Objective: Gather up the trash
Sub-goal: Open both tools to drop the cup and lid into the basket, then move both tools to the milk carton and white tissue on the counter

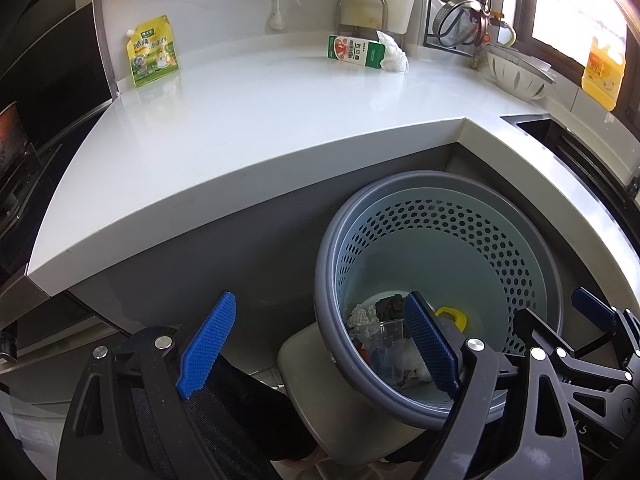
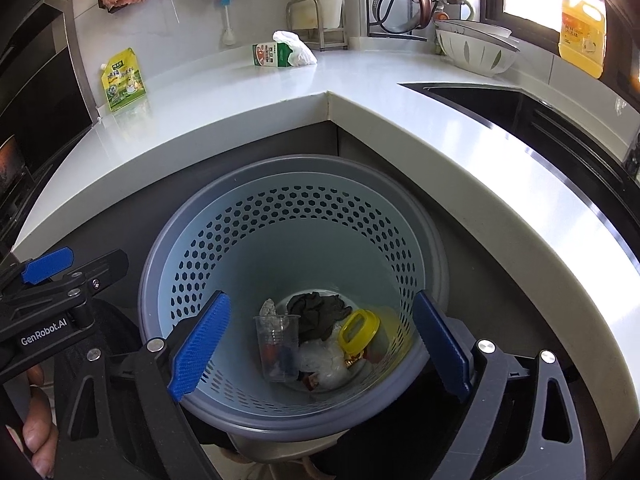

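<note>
A blue-grey perforated trash bin (image 2: 300,232) stands on the floor in the counter's inner corner. Inside lie a clear plastic cup (image 2: 276,344), a dark cloth (image 2: 316,312), a yellow lid (image 2: 358,330) and white crumpled plastic. My right gripper (image 2: 320,350) hangs open over the bin's mouth, with nothing between its pads. My left gripper (image 1: 320,344) is open and empty too, just left of the bin (image 1: 440,240). On the white counter (image 1: 240,120) stand a yellow-green spout pouch (image 1: 152,52) and a green-white carton (image 1: 352,52) with a white crumpled wad (image 1: 394,54) beside it.
A dark sink (image 2: 500,108) is set into the counter on the right. Behind it are a white colander bowl (image 2: 476,50), a yellow bottle (image 2: 582,36) and a dish rack (image 2: 404,4). A black stove (image 1: 24,160) borders the counter's left. A hand (image 2: 36,432) holds the left gripper.
</note>
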